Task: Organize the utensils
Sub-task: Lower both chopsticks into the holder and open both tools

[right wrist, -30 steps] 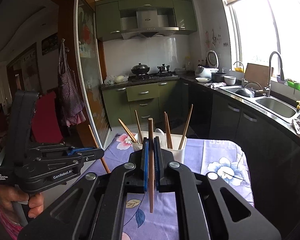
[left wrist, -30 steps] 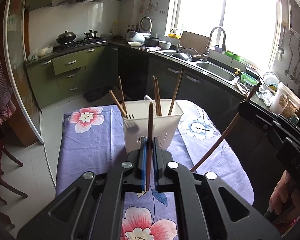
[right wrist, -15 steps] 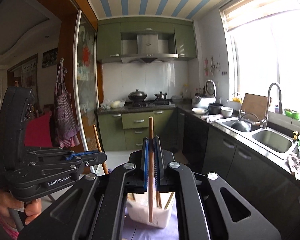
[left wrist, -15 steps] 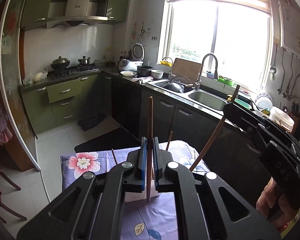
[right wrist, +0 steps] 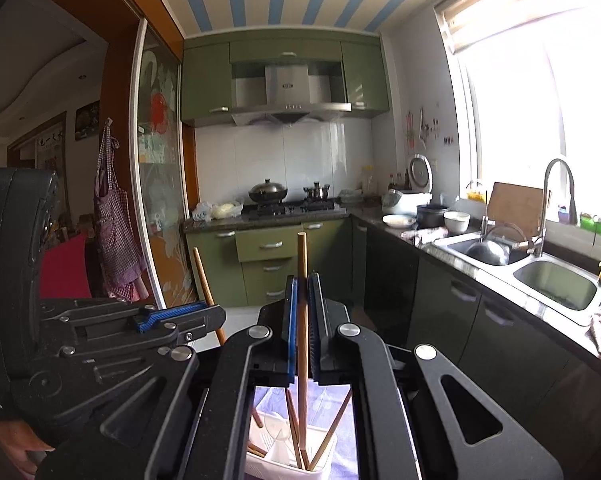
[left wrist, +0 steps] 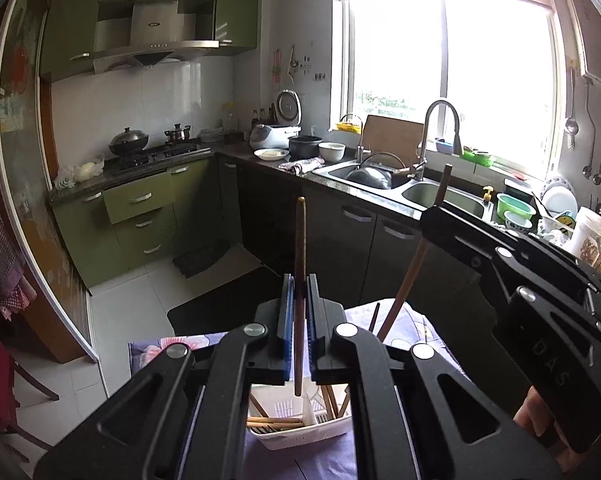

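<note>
White utensil holder (right wrist: 286, 454) on the worktop already has several chopsticks. Two remain: left gripper (left wrist: 298, 312) jaws pinching one chopstick (left wrist: 299, 280) above the holder, right gripper (right wrist: 303, 312) likewise (its chopstick (right wrist: 302, 304) upright).

Between matt blue pads (left wrist: 287, 320) a smooth wooden chopstick (left wrist: 299, 280) (dark-stained) stands above a glossy white plastic holder (left wrist: 300, 432).
</note>
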The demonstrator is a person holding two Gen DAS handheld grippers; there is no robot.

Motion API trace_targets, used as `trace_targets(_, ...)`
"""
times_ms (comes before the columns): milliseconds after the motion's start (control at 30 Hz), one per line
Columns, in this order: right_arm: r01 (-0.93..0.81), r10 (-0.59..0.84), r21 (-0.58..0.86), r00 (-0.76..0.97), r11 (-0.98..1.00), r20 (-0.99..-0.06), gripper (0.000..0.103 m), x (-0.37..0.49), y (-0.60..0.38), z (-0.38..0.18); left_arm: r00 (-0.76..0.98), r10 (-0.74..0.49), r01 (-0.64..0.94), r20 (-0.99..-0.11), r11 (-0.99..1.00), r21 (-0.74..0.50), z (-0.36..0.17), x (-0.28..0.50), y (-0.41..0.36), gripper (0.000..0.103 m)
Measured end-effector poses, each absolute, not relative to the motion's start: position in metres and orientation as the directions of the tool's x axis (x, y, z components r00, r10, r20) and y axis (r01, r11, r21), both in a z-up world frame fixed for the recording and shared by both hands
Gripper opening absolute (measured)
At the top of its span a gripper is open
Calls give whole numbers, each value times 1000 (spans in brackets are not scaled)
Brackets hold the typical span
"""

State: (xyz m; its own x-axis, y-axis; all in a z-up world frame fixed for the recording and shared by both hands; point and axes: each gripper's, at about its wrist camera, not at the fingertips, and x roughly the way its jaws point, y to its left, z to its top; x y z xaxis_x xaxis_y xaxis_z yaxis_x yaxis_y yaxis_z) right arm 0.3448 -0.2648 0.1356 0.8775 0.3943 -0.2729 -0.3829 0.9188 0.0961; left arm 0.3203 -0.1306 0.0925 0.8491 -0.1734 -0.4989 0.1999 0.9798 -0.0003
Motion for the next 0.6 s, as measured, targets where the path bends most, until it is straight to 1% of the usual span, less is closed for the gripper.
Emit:
trace_targets(167,-379,399,125,851,917,-341,6,360,-262,95,808,-169,195,-564,981,-16,56,327,-124,6)
trace_targets(367,-359,384,142,817,922,-429,6,371,-254,37,774,-161,198,-612,980,-7,19,322,-121,6)
trace_targets(500,-348,374,145,804,926,-463,6,373,-252,12,752,-160,195,-640,981,-16,1,327,-119,6)
trace_targets(600,-347,366,132,797,929,-480,6,373,-248,-3,751,-150,188,-643,982,-9,-9,329,-120,6)
